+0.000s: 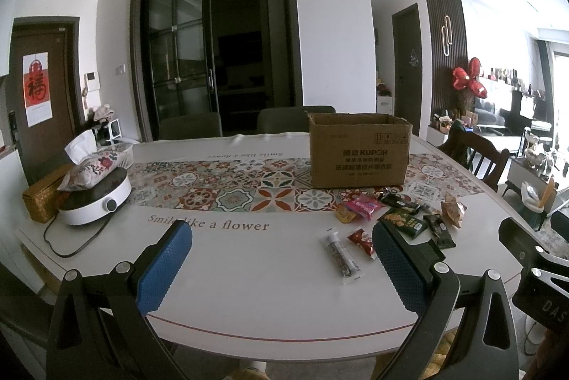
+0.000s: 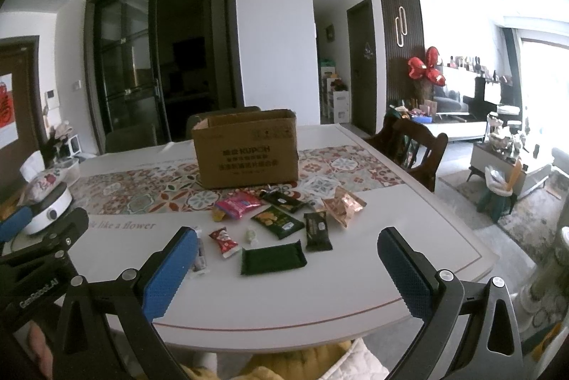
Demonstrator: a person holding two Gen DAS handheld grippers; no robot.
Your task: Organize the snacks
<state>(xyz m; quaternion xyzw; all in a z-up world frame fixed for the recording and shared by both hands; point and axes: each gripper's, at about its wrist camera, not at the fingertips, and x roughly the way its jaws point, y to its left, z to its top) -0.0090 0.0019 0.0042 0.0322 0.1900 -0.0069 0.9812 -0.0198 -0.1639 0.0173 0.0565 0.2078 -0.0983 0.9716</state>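
I have both hand-held grippers spread wide and empty: the left hand-held gripper (image 1: 281,259) and the right hand-held gripper (image 2: 286,264) hover low in frame above the near edge of the tabletop (image 2: 284,301), apart from everything, so I judge nothing is picked yet. The snacks (image 2: 281,220) lie loose mid-frame, flat and mostly apart, which should make single grabs easy. A dark green packet (image 2: 273,256) sits nearest my right fingers. Just behind the scatter stands the open-topped box (image 2: 245,149), probably the place to put them.
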